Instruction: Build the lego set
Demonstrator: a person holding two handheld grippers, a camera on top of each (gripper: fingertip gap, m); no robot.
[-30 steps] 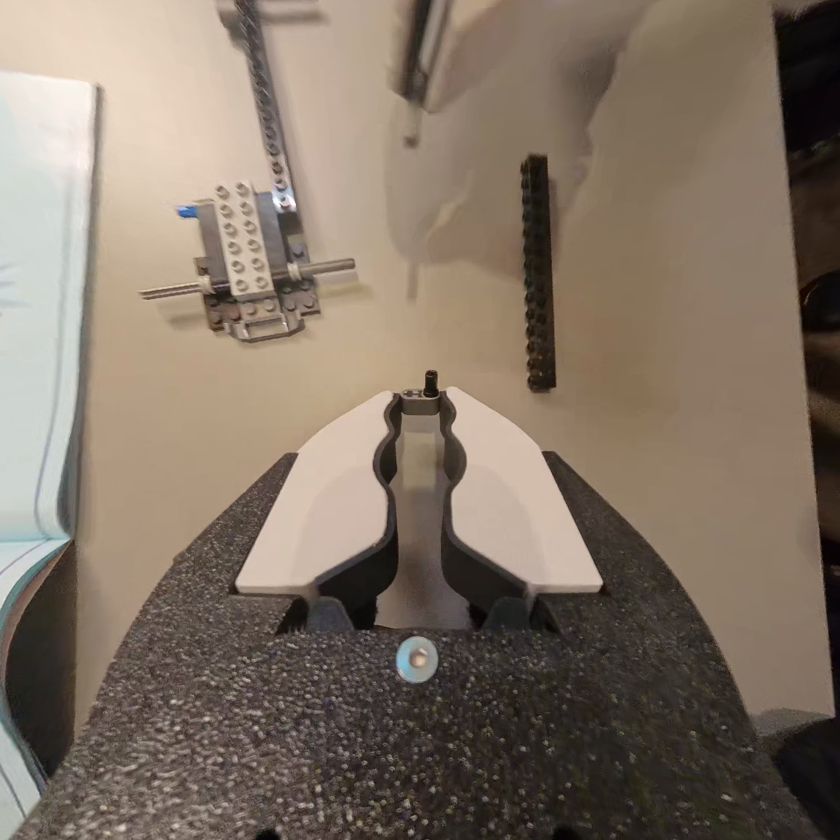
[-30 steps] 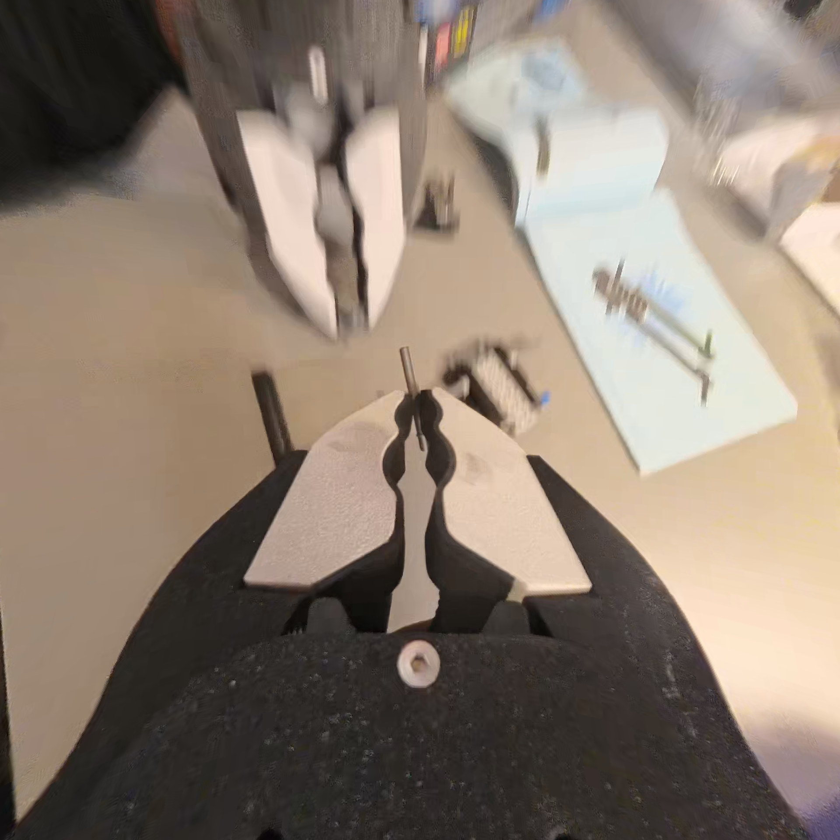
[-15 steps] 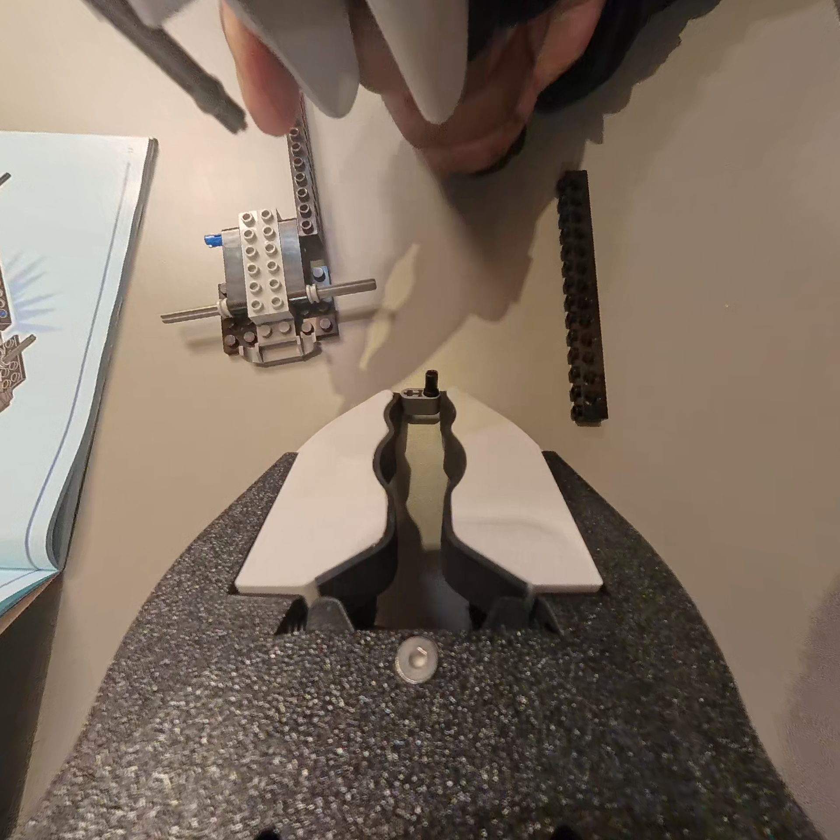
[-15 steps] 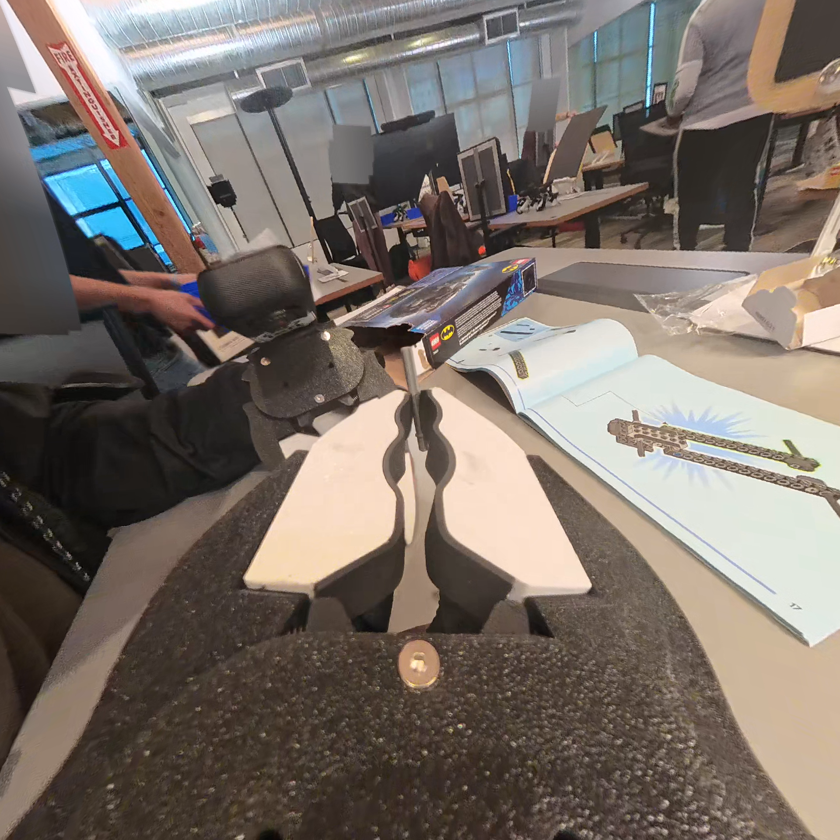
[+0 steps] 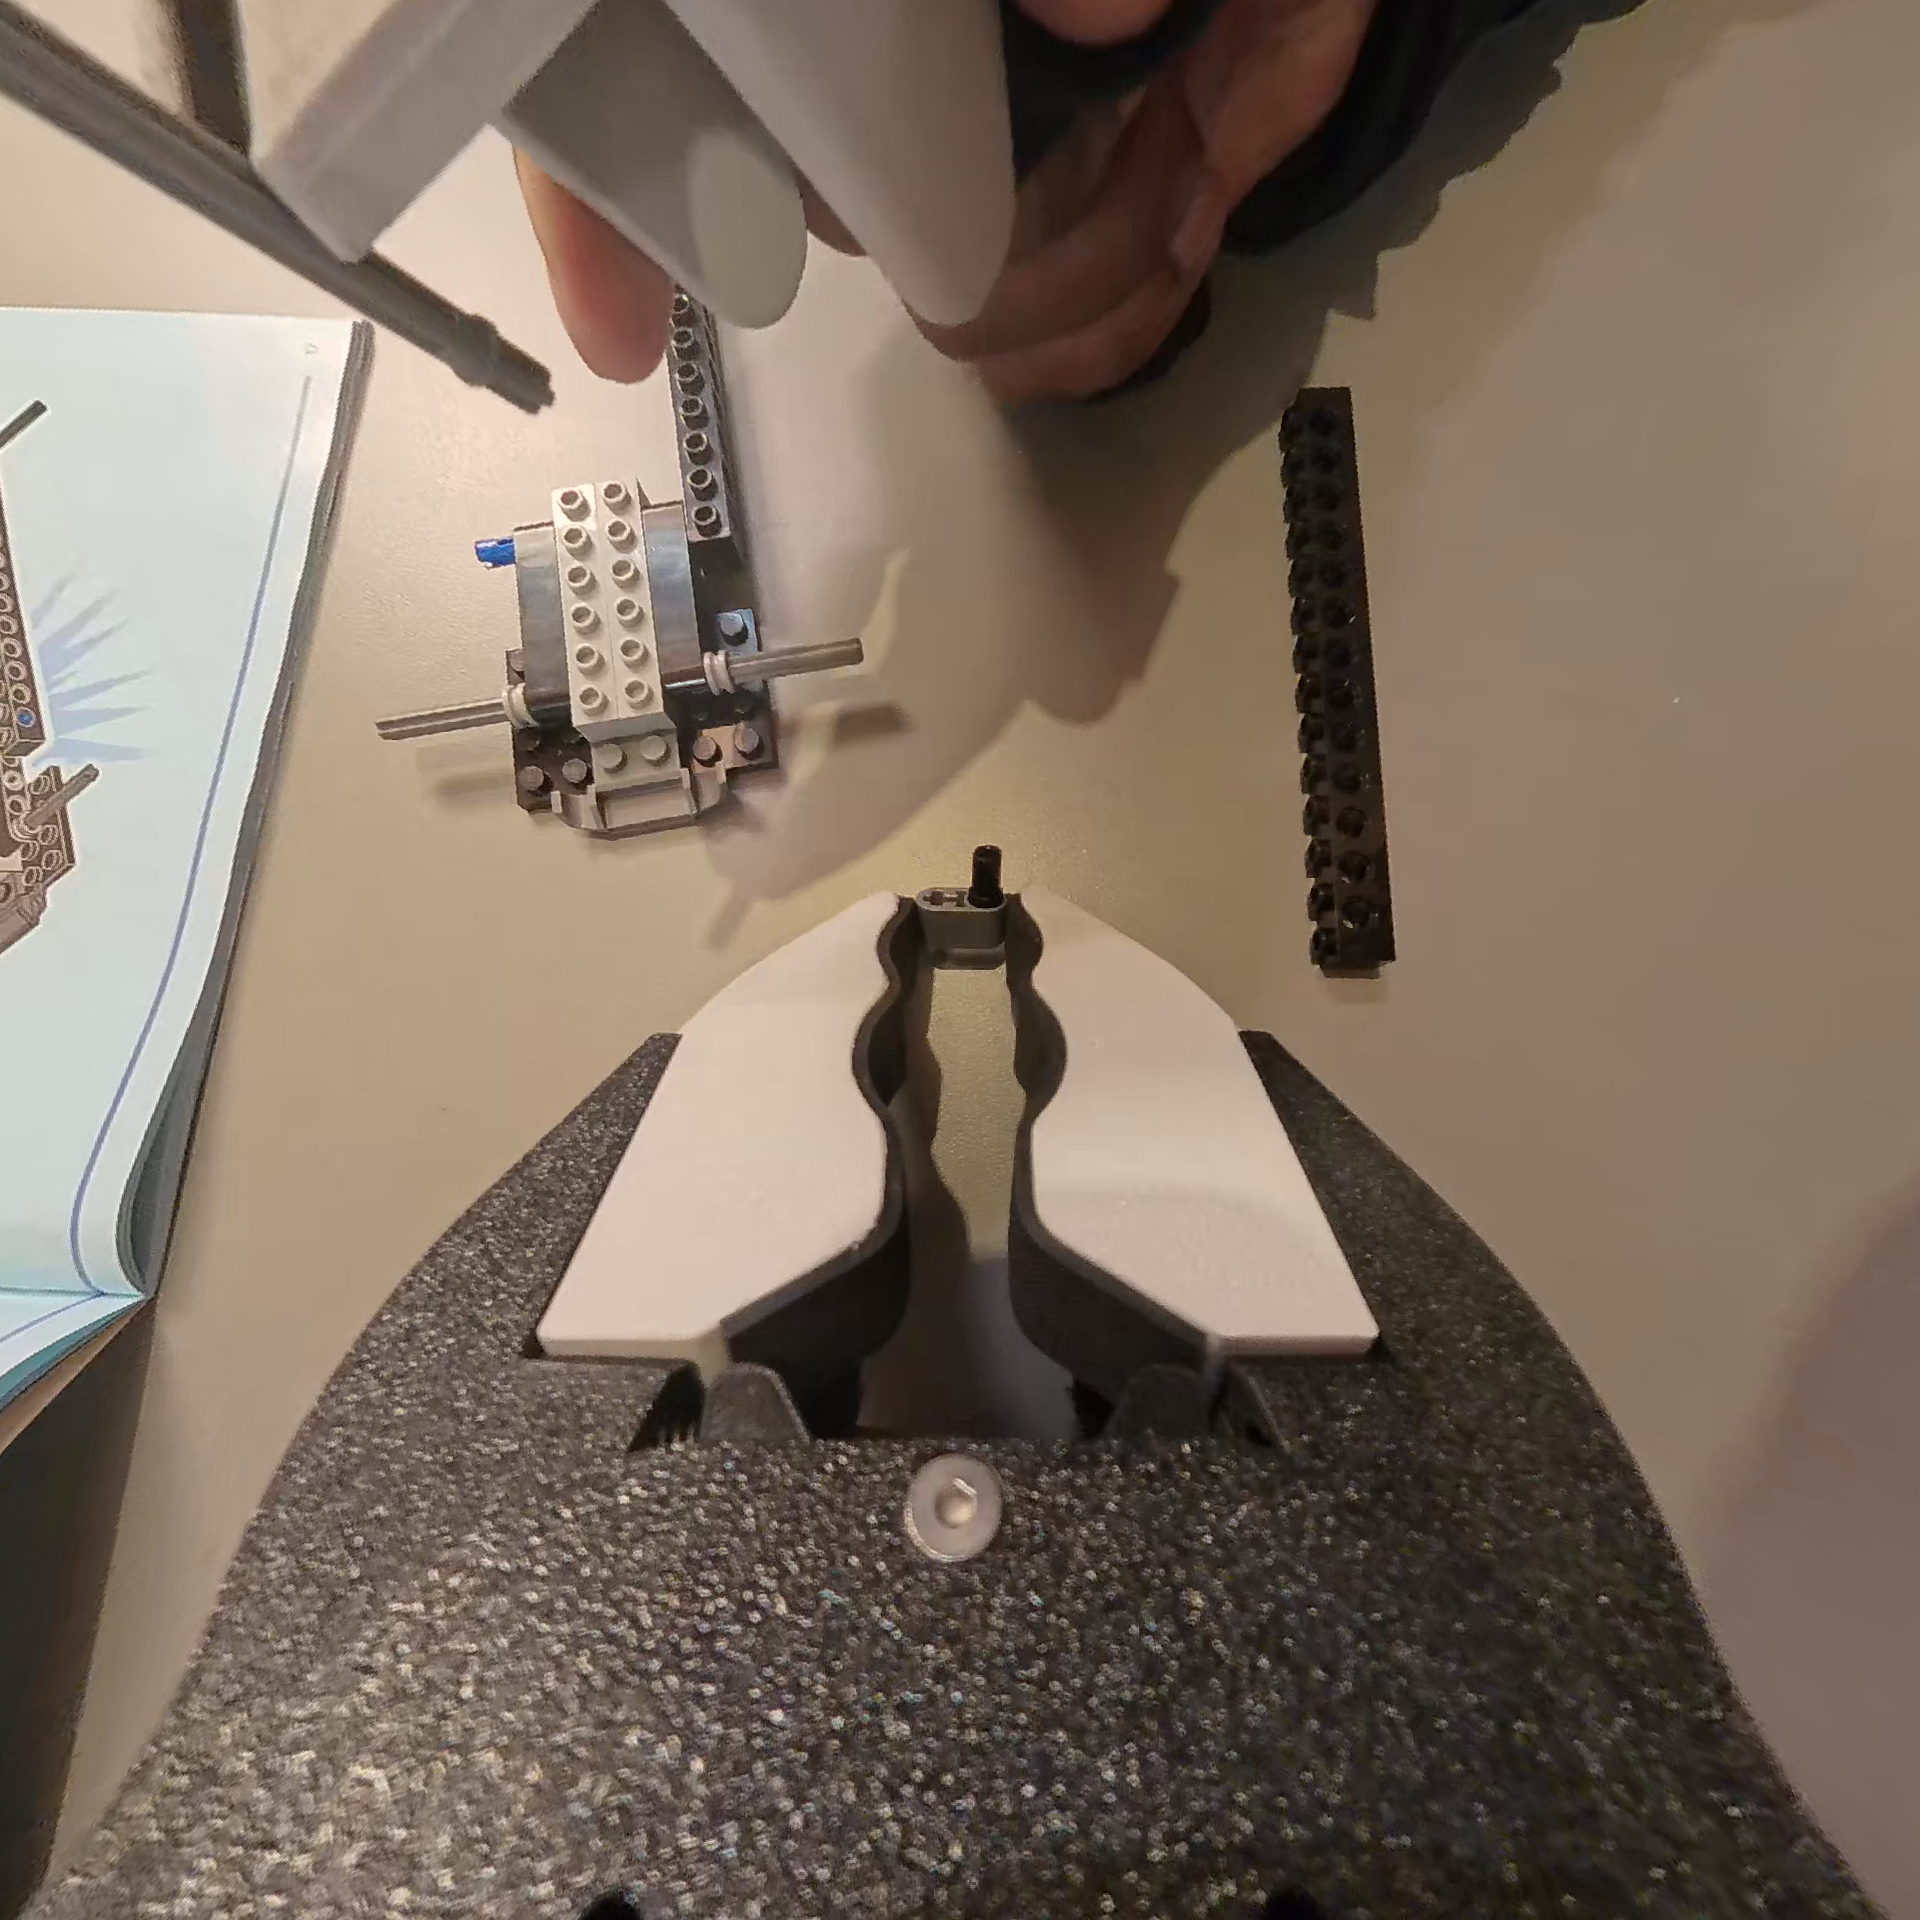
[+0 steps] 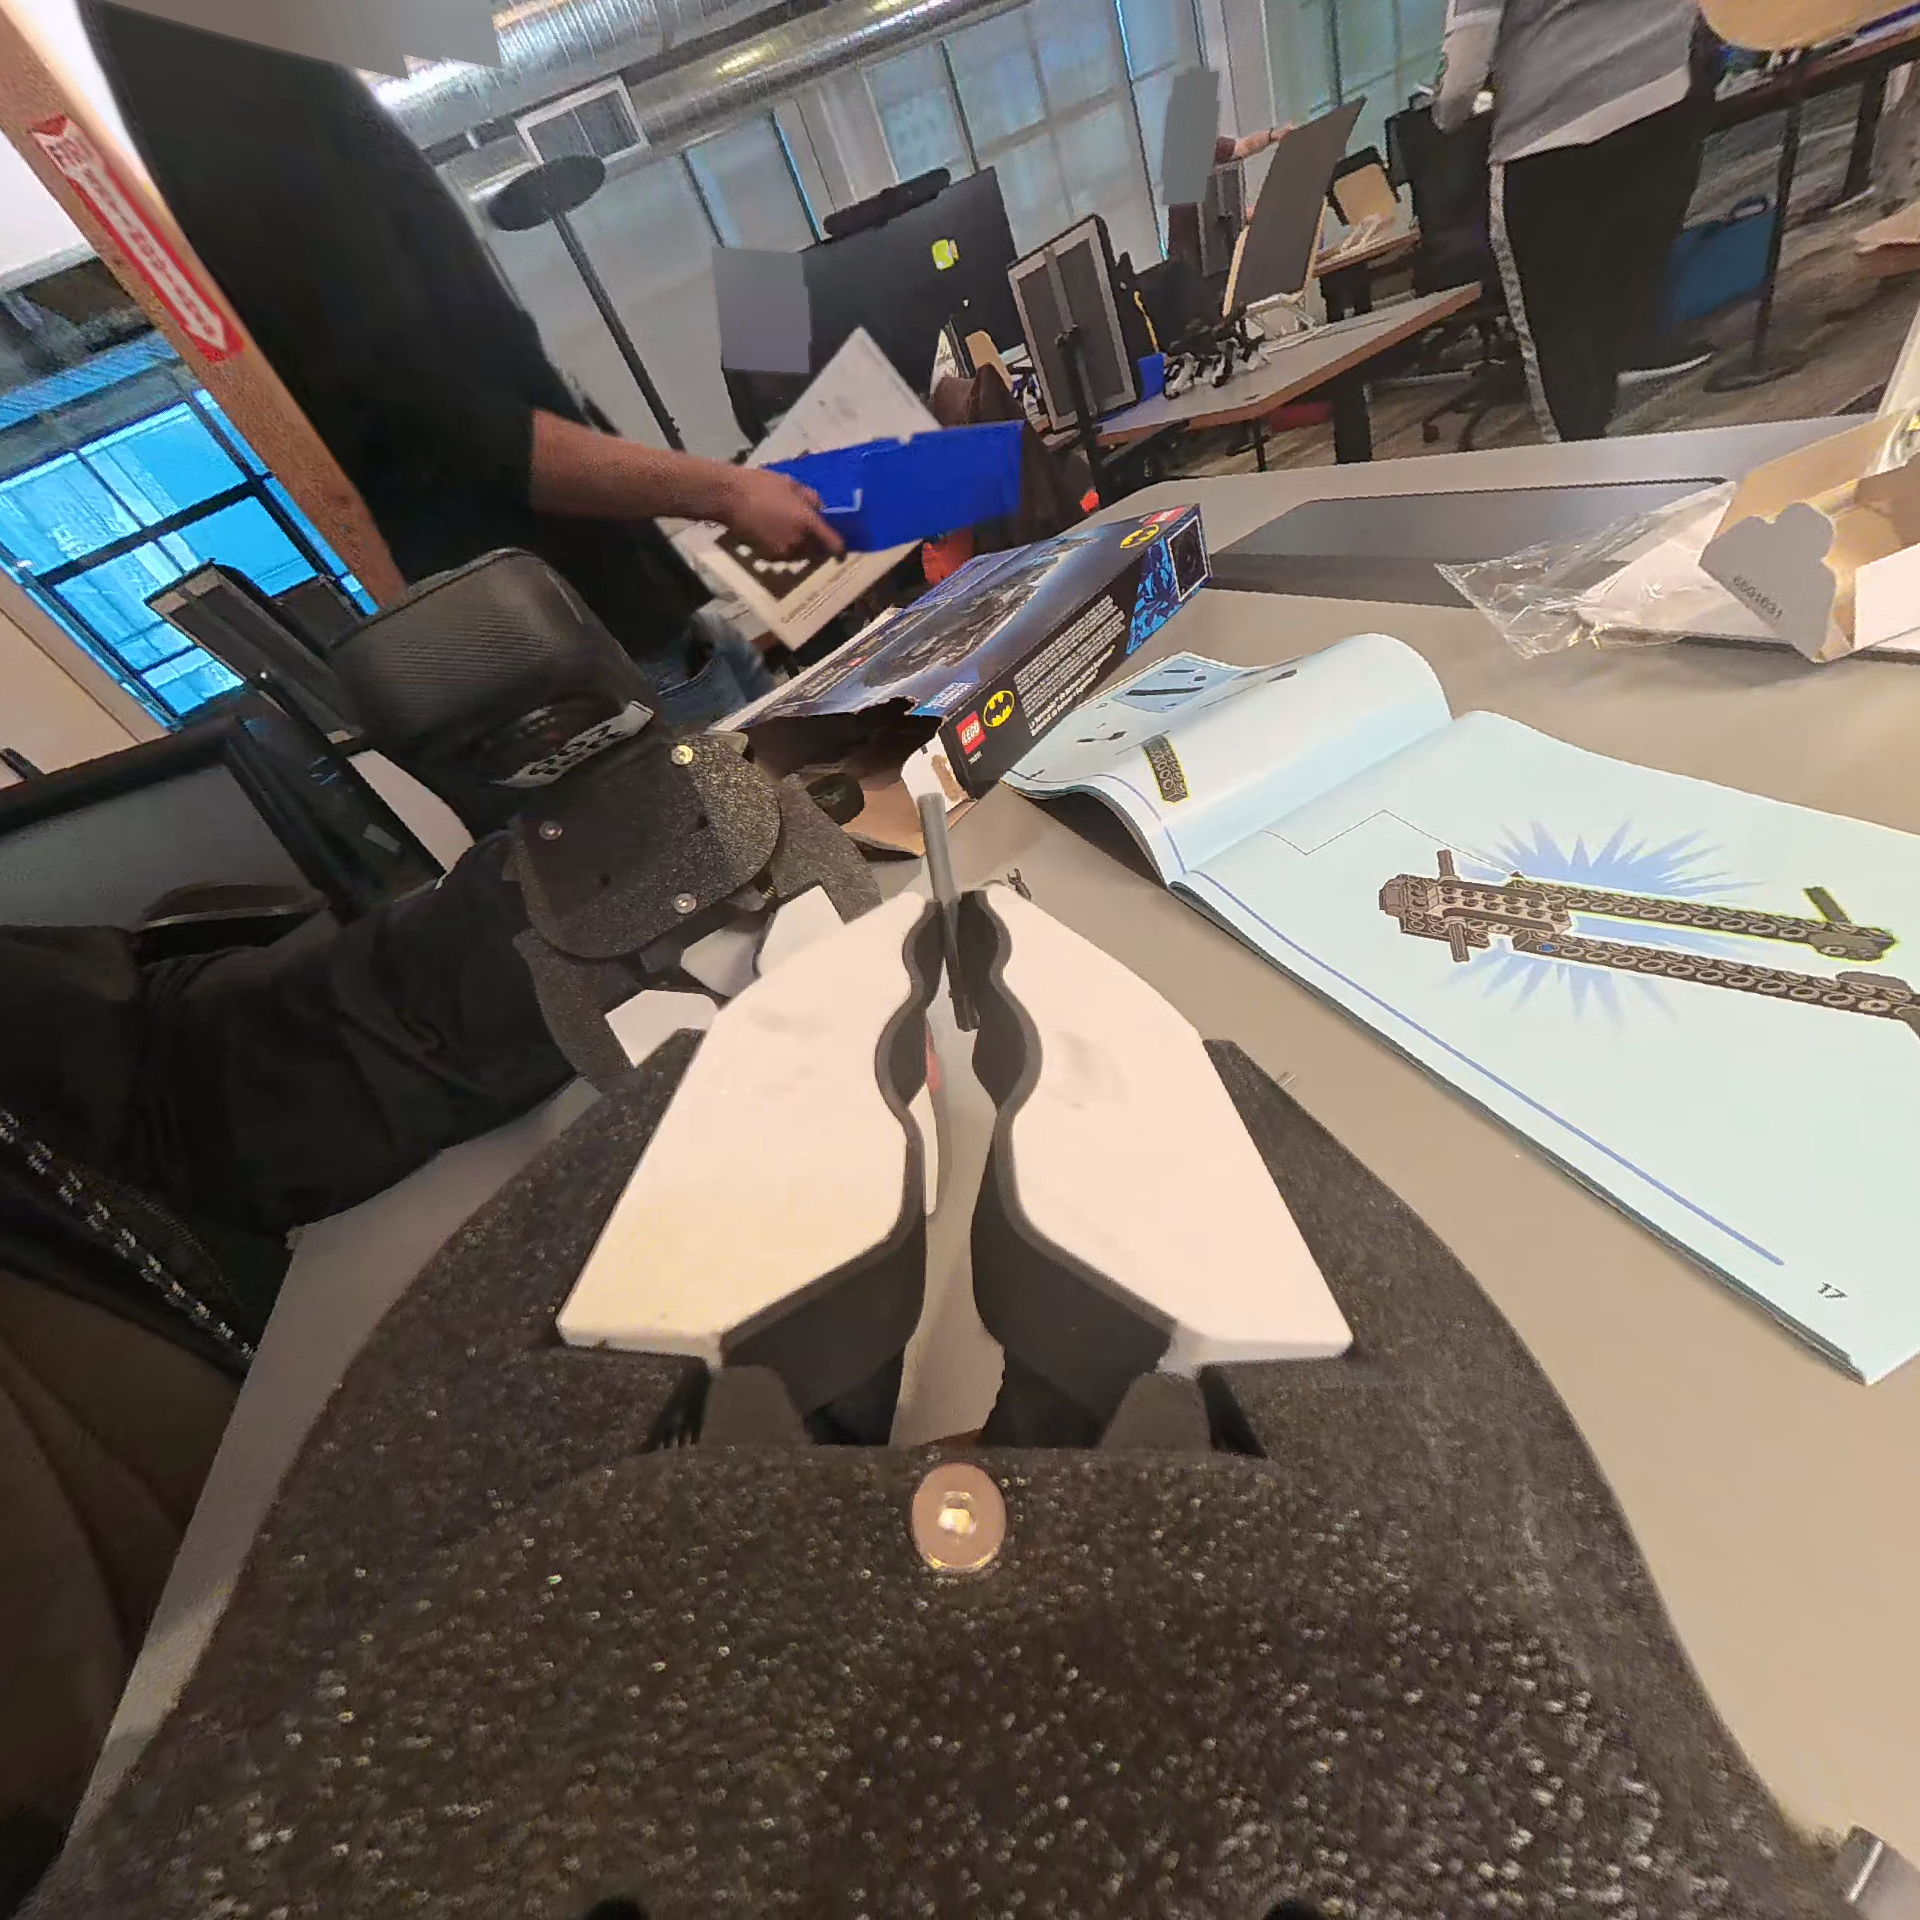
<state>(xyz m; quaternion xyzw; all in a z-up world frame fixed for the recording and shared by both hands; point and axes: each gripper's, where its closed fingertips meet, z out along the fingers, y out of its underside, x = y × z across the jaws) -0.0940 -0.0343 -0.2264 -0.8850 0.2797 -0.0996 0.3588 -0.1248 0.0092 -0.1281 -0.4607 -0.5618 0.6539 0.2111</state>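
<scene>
At my left claw [image 5: 961, 920] the two white fingertips press on a small grey plastic connector block [image 5: 962, 923] with a short black peg [image 5: 984, 869] standing out of its far end; the block fills the gap from pad to pad. I take this block as my landmark. The claw points down at the beige tabletop [image 5: 1610, 727], so the peg aims away from me.

My right claw [image 6: 951, 961] is clamped on a thin dark grey plastic axle rod [image 6: 940, 883]. The rod stands nearly upright in its own view, with most of its length above the fingertips. In the left view the same rod [image 5: 312, 249] crosses the far left corner, well beyond the block and to its left, its long axis slanting down toward the block. So the rod tip lies ahead-left of the peg, still well apart from it.

To the right of the block lies a long black studded beam [image 5: 1335, 675], its length running away from me. Ahead-left of the block sits a grey and black brick assembly [image 5: 623, 644] with a grey cross axle through it. Farther left lies an open pale blue instruction booklet [image 5: 156, 727]. Beyond the block, the hand [image 5: 1091, 239] gripping the right claw hangs above the table.
</scene>
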